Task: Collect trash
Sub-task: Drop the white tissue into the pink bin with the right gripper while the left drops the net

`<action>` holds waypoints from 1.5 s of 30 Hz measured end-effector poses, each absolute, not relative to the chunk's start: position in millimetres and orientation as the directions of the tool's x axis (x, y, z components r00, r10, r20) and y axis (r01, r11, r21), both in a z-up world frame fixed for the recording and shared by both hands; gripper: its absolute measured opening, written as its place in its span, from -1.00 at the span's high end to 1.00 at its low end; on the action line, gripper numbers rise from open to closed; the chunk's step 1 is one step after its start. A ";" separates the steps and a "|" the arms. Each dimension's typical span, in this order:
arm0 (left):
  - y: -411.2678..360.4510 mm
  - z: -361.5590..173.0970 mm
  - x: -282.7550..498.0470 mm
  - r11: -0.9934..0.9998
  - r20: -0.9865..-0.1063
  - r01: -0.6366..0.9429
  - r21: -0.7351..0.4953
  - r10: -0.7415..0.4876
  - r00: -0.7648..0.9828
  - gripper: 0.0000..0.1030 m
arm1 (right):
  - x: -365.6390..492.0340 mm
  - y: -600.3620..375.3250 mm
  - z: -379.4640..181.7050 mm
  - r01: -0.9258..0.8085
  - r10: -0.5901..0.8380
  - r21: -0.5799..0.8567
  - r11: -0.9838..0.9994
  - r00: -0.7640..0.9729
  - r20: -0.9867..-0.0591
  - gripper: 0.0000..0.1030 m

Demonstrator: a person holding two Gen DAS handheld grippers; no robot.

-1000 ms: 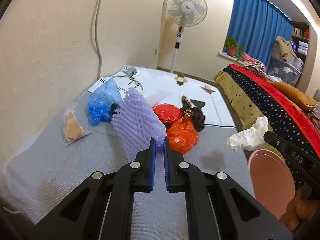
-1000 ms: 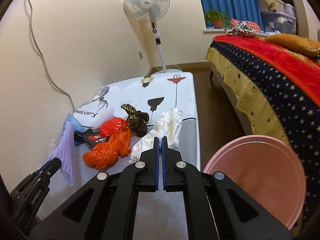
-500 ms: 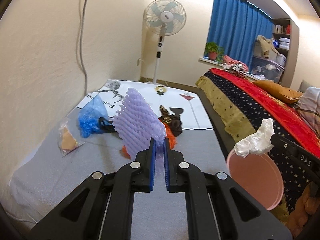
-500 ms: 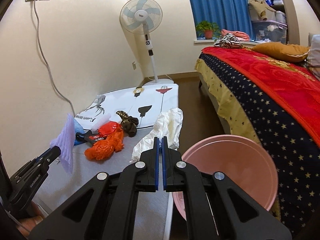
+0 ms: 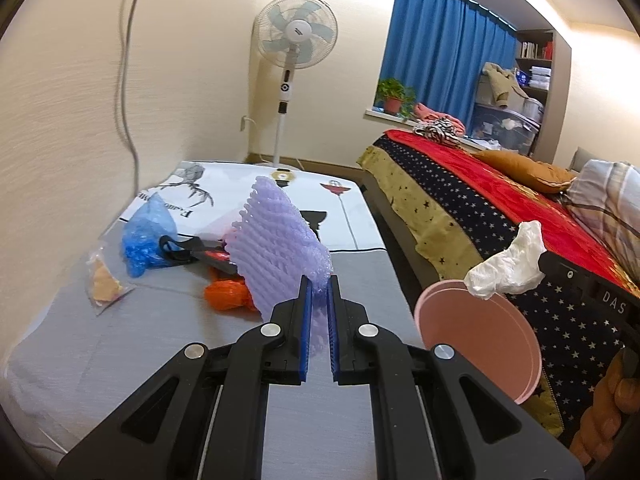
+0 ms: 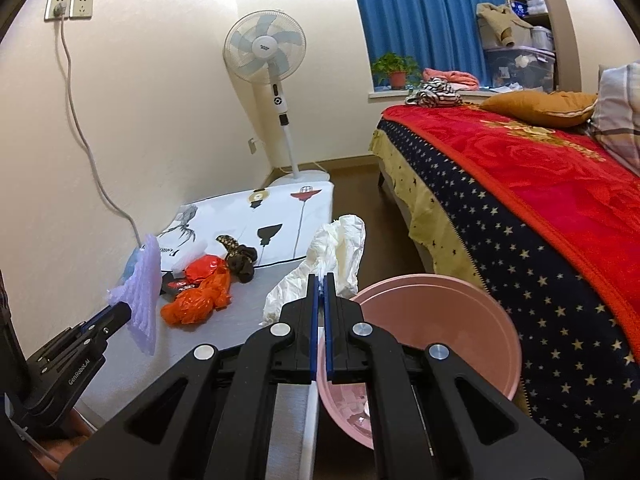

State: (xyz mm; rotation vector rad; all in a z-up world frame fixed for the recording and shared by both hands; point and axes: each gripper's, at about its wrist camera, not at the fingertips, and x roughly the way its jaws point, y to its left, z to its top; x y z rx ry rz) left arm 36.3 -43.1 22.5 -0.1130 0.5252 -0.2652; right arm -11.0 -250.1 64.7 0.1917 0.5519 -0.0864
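While loose wrappers litter the grey mattress (image 5: 168, 332) beside the bed (image 6: 520, 184), my left tongs (image 5: 318, 280) pinch ribbed lilac foam netting (image 5: 276, 240) and my right tongs (image 6: 321, 280) clamp a crumpled white bag (image 6: 336, 252).

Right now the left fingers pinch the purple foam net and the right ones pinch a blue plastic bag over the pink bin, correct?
Not quite: the right gripper pinches a white plastic bag, as the right wrist view shows. The purple foam net and pink bin are right.

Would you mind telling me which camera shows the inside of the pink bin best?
The right wrist view: it looks down into the pink bin, showing its inner wall and pale scraps at the bottom. The left wrist view shows the pink bin only at an angle, its bottom hidden, with the white plastic above its rim.
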 end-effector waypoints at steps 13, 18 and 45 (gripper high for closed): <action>-67.9 23.3 35.6 0.941 -0.477 0.288 -0.176 -0.338 0.811 0.86 | -22.0 -272.9 73.5 0.189 -0.085 0.149 0.970 0.847 -0.525 0.95; -82.2 23.5 34.9 0.930 -0.471 0.322 -0.178 -0.368 0.802 0.86 | -27.6 -284.7 78.7 0.222 -0.118 0.142 0.965 0.846 -0.519 0.95; -183.4 2.9 41.8 0.753 -0.471 0.600 -0.270 -0.647 0.600 0.86 | -36.9 -339.8 68.0 0.409 -0.274 0.134 0.903 0.786 -0.554 0.95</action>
